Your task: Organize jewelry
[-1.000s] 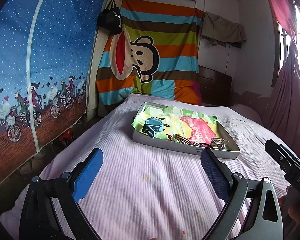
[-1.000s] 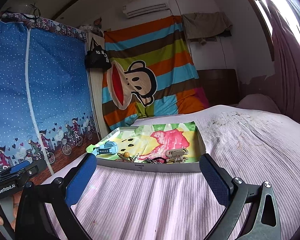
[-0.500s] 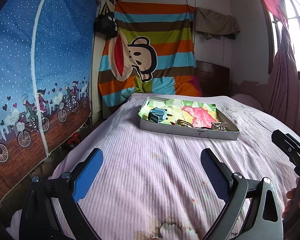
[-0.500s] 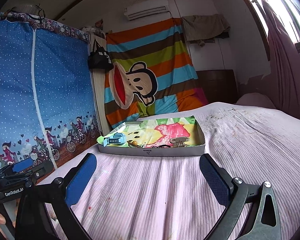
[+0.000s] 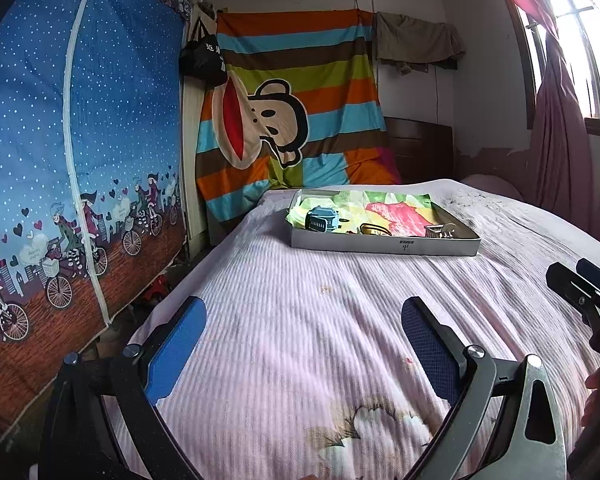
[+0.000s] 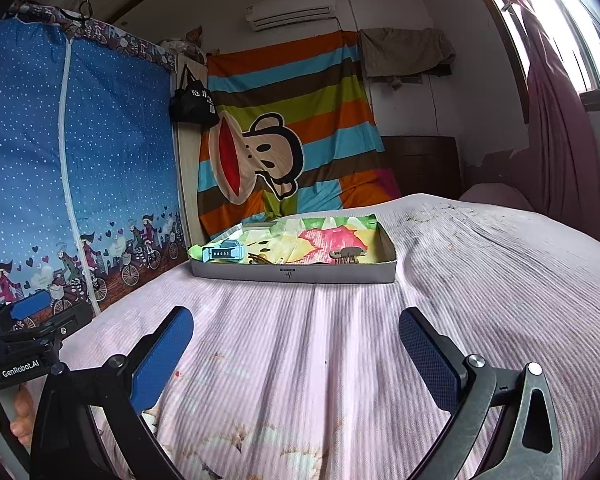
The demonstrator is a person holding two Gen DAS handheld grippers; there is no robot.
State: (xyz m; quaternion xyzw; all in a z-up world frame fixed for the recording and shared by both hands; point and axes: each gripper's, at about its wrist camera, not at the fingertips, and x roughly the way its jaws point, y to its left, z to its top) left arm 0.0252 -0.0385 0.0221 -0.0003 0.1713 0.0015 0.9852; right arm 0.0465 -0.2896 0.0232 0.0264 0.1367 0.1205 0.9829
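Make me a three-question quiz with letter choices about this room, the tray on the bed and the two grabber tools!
1. Where does the tray sit?
A. on the floor
B. on the pink striped bedspread
C. on the windowsill

2. What colour is the watch at the tray's left end?
A. blue
B. red
C. black

3. How do the left tool and right tool stand?
A. both shut on jewelry
B. one open, one shut
C. both open and holding nothing

Answers:
1 B: the tray rests on the bedspread, near the far end of the bed.
2 A: the watch looks light blue in both views.
3 C: each tool's blue pads stand wide apart with only bedspread between them.
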